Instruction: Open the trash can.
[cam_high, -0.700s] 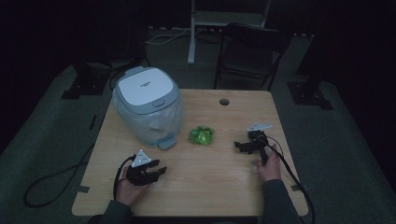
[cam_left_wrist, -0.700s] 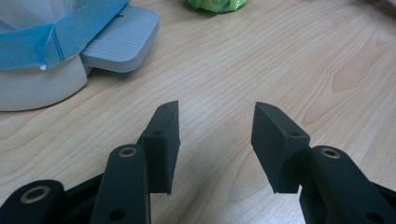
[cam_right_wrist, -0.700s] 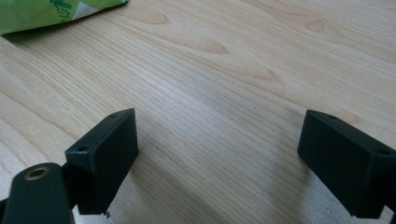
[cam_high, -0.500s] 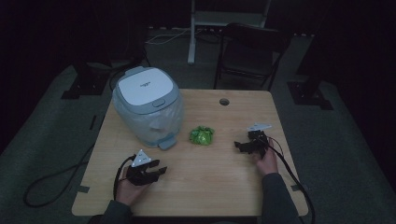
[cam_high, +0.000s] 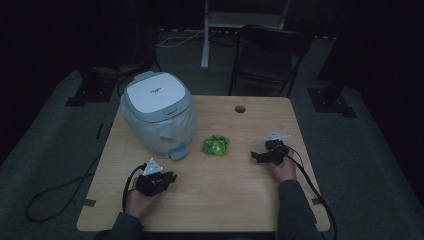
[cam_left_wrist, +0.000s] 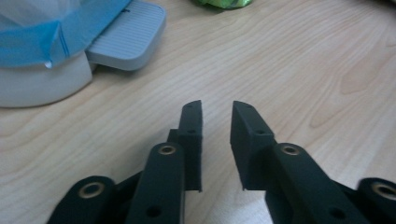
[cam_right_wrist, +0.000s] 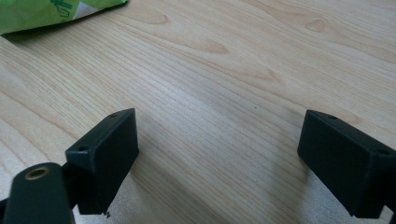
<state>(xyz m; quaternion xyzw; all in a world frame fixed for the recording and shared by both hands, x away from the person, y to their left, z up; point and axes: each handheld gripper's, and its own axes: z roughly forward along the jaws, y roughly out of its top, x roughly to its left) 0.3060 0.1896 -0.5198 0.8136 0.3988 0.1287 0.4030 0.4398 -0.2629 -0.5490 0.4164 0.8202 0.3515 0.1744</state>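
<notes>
I have both tongs resting low on the desk (cam_high: 210, 195), neither gripping anything. The right tongs (cam_high: 256, 155) are spread wide, jaws far apart in the right gripper view, and they point toward the green wrapper (cam_high: 216, 145), which lies crumpled on the bare wood between the bin (cam_high: 157, 117) and my right hand (cam_high: 284, 167). The wrapper is near those tongs but not touching them; its edge shows at the top left corner of the right gripper view (cam_right_wrist: 51, 11). I judge the wide spread is set for taking that crumpled wad.

The left tongs (cam_left_wrist: 216, 116) are nearly closed, with just a narrow gap and nothing in it. They aim at the bin's grey pedal (cam_left_wrist: 128, 39), which juts from the base toward me. That suits pressing the pedal to lift the lid (cam_high: 155, 95), which is down now. A blue-edged liner (cam_left_wrist: 60, 32) hangs around the bin's body.
</notes>
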